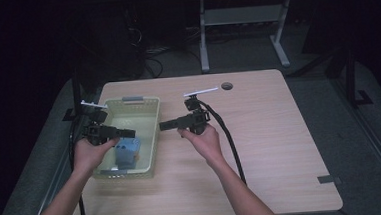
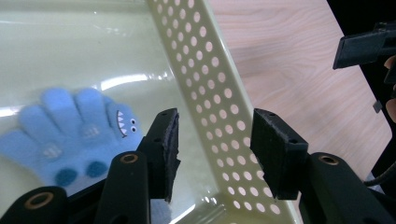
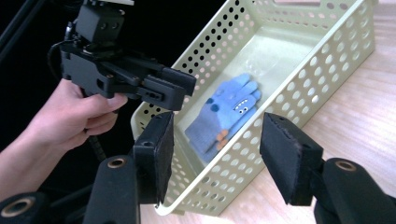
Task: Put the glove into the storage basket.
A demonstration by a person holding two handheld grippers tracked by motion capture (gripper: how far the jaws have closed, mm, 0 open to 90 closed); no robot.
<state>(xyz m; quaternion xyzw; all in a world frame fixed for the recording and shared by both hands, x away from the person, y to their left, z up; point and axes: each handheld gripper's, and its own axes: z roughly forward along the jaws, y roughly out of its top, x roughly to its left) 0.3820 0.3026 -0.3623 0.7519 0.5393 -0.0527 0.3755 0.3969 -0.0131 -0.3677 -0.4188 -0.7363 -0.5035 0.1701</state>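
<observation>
Glove (image 3: 227,114), blue with a small toothy face on it, lay flat on the floor of the pale yellow basket (image 1: 152,135), which stood on the left part of the bench (image 1: 271,147). From above, the glove (image 1: 127,150) sat toward the near end of the basket, just beside the person's left hand (image 1: 92,154).

The left tongs (image 1: 117,131) hung over the basket, pointing across it toward the right wall. Along their own view the left tongs (image 2: 215,144) were released, the jaws spread apart with nothing between them; one jaw stood above the basket floor near the glove (image 2: 70,135), the other beyond the perforated wall (image 2: 210,102).

The right tongs (image 1: 167,124) were held by the right hand (image 1: 203,139) just outside the basket's right wall, pointing left at it. In their own view the right tongs (image 3: 215,154) were likewise released, jaws wide and empty, the basket (image 3: 299,70) and glove lying beyond them, apart. A cable (image 1: 231,145) trailed from them across the bench.
</observation>
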